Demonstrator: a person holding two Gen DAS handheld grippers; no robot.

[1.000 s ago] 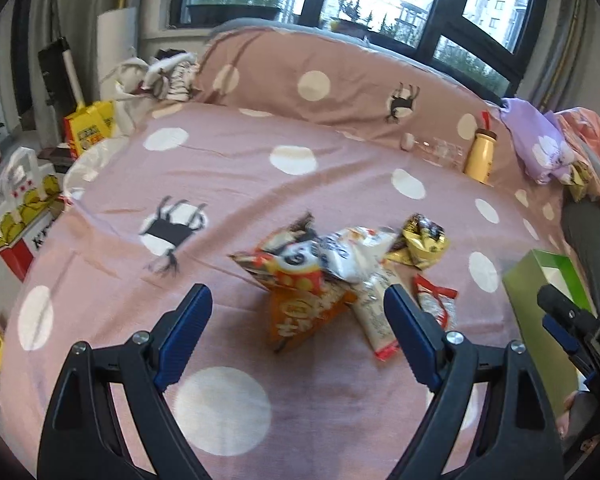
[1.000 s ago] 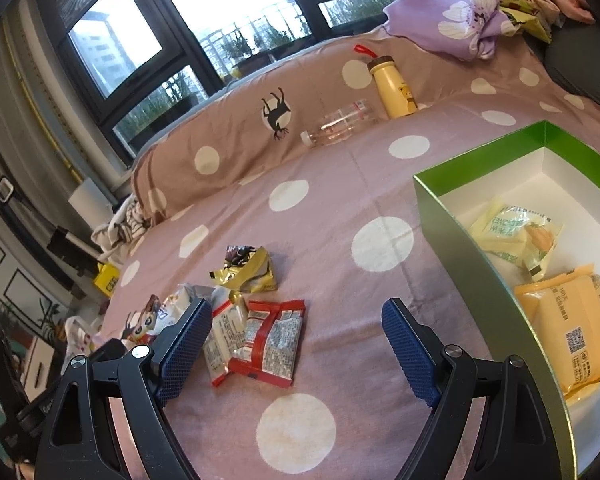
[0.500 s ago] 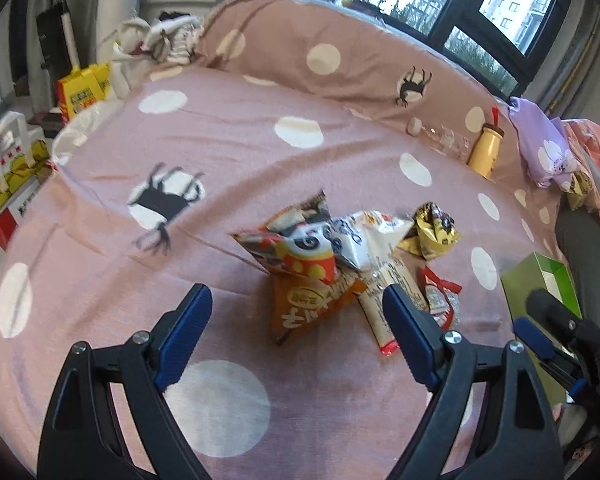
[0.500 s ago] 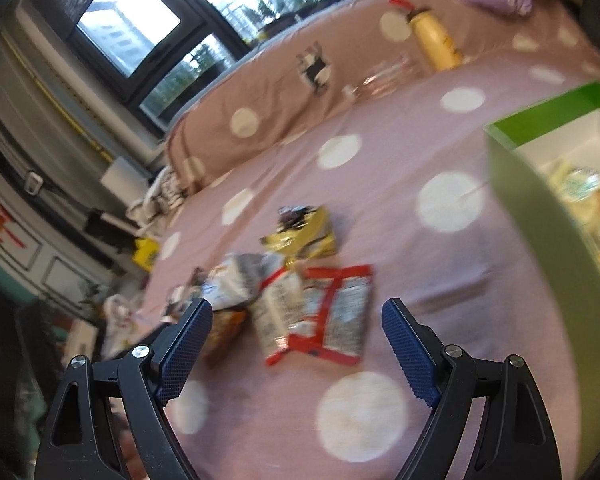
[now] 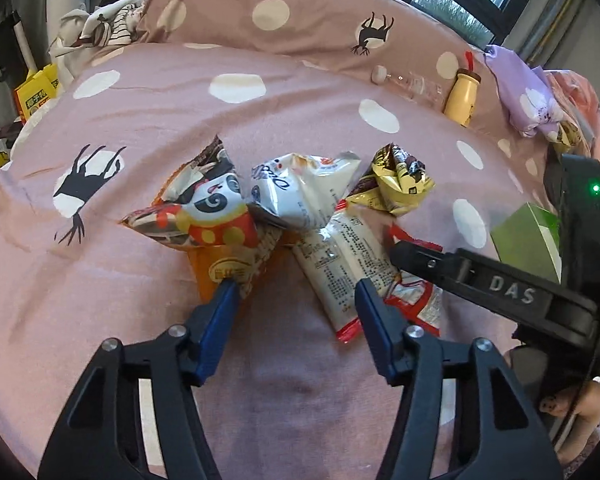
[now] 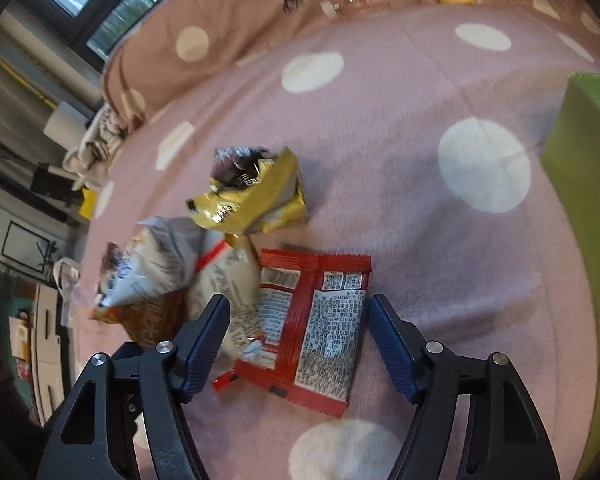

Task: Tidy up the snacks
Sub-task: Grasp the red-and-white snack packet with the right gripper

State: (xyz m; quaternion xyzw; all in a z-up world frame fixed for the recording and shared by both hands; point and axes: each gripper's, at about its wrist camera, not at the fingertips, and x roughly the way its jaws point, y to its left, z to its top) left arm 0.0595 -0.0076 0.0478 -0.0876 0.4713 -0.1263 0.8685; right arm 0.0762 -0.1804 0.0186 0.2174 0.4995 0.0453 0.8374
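Observation:
Several snack packets lie heaped on a pink polka-dot bedspread. My left gripper hovers at the pile's near edge with its jaws closing. Its left fingertip is by the orange packet, its right one by the long white packet, and only bare cloth lies between them. My right gripper straddles the flat red packet. Those jaws are closing too, and the pads do not visibly press on it. A gold packet and a white puffy bag lie just beyond. The green box stands to the right.
A yellow bottle and a clear plastic bottle lie by the long pillow at the back. Purple cloth is heaped at the far right and clothes at the far left. The right tool's black arm crosses the left wrist view.
Both grippers have dropped and moved in on the snack pile, and both pairs of jaws have narrowed. The right wrist view has swung from the green box onto the red packet.

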